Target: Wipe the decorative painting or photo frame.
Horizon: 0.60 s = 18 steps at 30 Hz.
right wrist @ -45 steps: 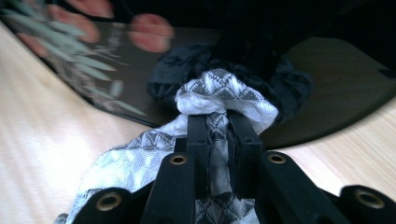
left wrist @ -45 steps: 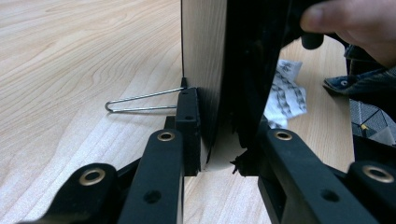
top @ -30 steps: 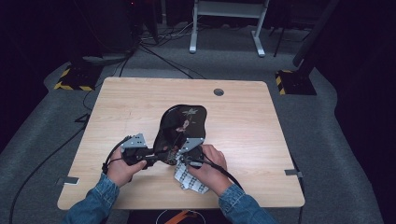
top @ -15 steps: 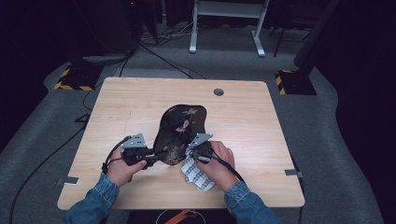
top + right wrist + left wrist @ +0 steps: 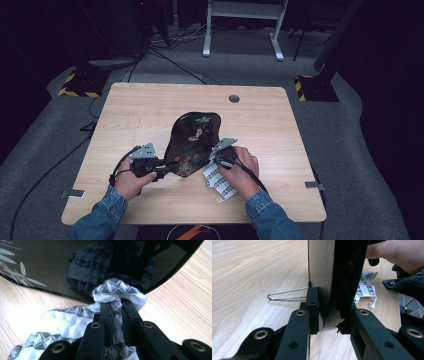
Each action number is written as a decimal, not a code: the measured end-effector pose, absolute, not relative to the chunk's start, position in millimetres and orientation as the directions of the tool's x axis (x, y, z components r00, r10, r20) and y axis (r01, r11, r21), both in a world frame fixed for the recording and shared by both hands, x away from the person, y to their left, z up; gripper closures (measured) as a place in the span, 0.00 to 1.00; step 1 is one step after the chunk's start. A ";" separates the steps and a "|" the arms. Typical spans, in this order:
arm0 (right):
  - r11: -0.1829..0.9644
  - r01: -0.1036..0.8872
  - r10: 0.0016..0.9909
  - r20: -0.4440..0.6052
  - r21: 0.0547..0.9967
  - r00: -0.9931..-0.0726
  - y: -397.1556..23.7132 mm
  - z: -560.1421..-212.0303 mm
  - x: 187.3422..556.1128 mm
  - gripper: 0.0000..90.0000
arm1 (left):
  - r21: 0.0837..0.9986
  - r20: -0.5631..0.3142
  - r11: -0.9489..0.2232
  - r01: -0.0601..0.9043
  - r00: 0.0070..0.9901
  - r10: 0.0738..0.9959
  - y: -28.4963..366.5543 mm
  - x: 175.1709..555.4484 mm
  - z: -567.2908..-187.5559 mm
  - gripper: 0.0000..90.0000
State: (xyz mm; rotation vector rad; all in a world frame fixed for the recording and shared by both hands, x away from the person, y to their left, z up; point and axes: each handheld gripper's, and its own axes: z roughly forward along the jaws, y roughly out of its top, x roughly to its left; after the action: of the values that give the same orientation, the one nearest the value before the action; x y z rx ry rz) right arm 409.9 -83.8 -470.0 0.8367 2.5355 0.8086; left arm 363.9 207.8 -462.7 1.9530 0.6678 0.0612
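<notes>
Black lacquered tray [image 5: 192, 142], glossy and mirror-smooth, standing tilted up on its near edge at the middle of the wooden table [image 5: 280, 125], painted face turned toward the right hand. Curving in a rounded, slightly lobed outline, wider at the far end, narrowing toward the near one. Carrying a fine leaf and flower pattern in pale green and red across the dark face [image 5: 22, 270]. Running its long axis from the near left end, at the left gripper, away to the far right, toward the small round grommet hole [image 5: 234, 98]. Showing a thin, hard edge and a pale reflective underside in the left gripper view [image 5: 322, 277].

Left gripper [image 5: 165, 170] clamping the tray's near rim, jaws narrow and pressing on both faces [image 5: 329, 325]. Thin bent wire clip [image 5: 287, 293] lying flat on the grained, light-toned wood just beside that jaw.

Right gripper [image 5: 216, 156] pinching a soft woven cloth [image 5: 217, 177], white with a grey triangle pattern, jaws nearly together on a bunched fold [image 5: 116, 312]. Cloth wad [image 5: 117, 292] pressing against the tray's shiny face near its lower edge, reflecting darkly in the lacquer; rest of the fabric trailing crumpled on the table under the right hand [image 5: 242, 167].
</notes>
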 end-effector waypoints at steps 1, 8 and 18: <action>0.672 0.421 0.623 -0.157 0.609 -0.766 -82.0 -470.4 408.9 0.91 | 0.846 -0.245 -0.319 0.426 0.844 0.477 207.8 363.9 -462.7 0.84; 0.699 0.388 0.572 -0.145 0.600 -0.807 -66.1 -473.5 399.9 0.90 | 0.846 -0.245 -0.319 0.428 0.842 0.480 207.2 363.7 -462.8 0.84; 0.731 0.317 0.474 -0.116 0.604 -0.873 -39.2 -475.5 382.4 0.90 | 0.846 -0.241 -0.320 0.427 0.840 0.486 207.2 363.6 -462.7 0.84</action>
State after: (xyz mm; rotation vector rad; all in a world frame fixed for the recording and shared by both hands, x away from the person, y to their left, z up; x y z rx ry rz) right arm 382.4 -39.2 -475.5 0.6231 2.6720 0.8616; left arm 363.6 207.2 -462.7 1.9540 0.6771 0.0692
